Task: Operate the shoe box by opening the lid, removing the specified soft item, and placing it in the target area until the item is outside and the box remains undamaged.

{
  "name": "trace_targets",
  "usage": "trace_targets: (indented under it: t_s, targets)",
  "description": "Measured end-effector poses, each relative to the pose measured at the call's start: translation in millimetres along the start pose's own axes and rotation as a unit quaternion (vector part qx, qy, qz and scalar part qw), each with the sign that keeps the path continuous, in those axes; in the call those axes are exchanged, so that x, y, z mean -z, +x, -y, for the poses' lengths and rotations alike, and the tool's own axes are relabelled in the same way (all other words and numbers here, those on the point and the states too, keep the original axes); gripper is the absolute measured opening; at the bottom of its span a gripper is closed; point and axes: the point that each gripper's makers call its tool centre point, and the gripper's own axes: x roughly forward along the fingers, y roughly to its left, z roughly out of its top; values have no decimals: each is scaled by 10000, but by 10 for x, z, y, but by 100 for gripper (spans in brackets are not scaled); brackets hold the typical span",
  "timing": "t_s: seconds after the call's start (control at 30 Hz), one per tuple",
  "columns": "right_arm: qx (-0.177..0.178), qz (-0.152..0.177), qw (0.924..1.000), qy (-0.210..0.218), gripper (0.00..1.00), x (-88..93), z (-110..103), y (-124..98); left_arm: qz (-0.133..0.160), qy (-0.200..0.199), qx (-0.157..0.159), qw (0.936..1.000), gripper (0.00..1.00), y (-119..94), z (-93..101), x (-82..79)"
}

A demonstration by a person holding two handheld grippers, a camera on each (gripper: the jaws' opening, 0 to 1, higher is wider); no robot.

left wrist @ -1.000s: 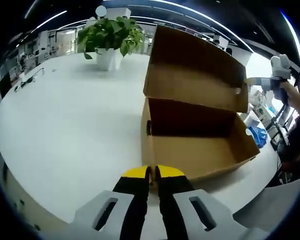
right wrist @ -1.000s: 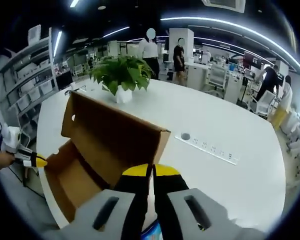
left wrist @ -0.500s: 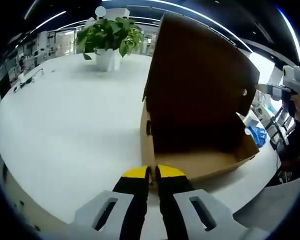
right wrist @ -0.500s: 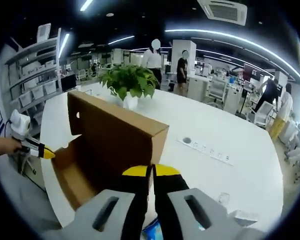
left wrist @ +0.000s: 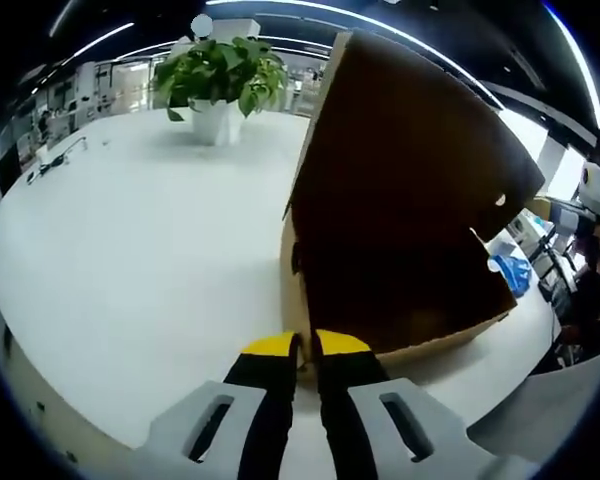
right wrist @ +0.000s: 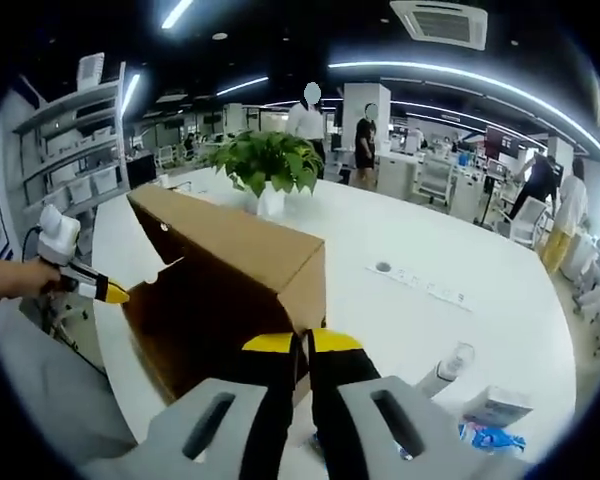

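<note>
The brown cardboard shoe box (left wrist: 400,335) stands on the white table (left wrist: 130,260). Its hinged lid (left wrist: 410,150) leans low over the inside and hides it. My left gripper (left wrist: 300,345) is shut at the box's near corner, where the wall edge runs into its tips. My right gripper (right wrist: 302,345) is shut at the lid's (right wrist: 235,235) near corner. The left gripper (right wrist: 80,285) touches the box's far end in the right gripper view. A crumpled blue soft item (right wrist: 490,437) lies on the table outside the box, and the blue item (left wrist: 510,270) shows past the box's far end.
A potted plant (left wrist: 220,75) stands at the table's far side. A white power strip (right wrist: 420,285), a small clear bottle (right wrist: 450,365) and a white carton (right wrist: 495,405) lie right of the box. People stand behind the plant. Shelving (right wrist: 70,150) lines the left.
The lid has swung down from upright to low over the box, hiding the inside. The right gripper has moved with it. The left gripper and box have stayed put.
</note>
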Motion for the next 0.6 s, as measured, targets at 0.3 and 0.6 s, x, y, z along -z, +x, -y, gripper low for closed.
trace_targets:
  t_s: [0.3,0.6]
  targets:
    - [-115,81,9998,137,5,153,-115,-79,499,176,-20,9986,12,-113,-7,-236]
    - [-292,143,9994,155,8,339,-233,-128,897,505,103,9946,19,-190,93,-445]
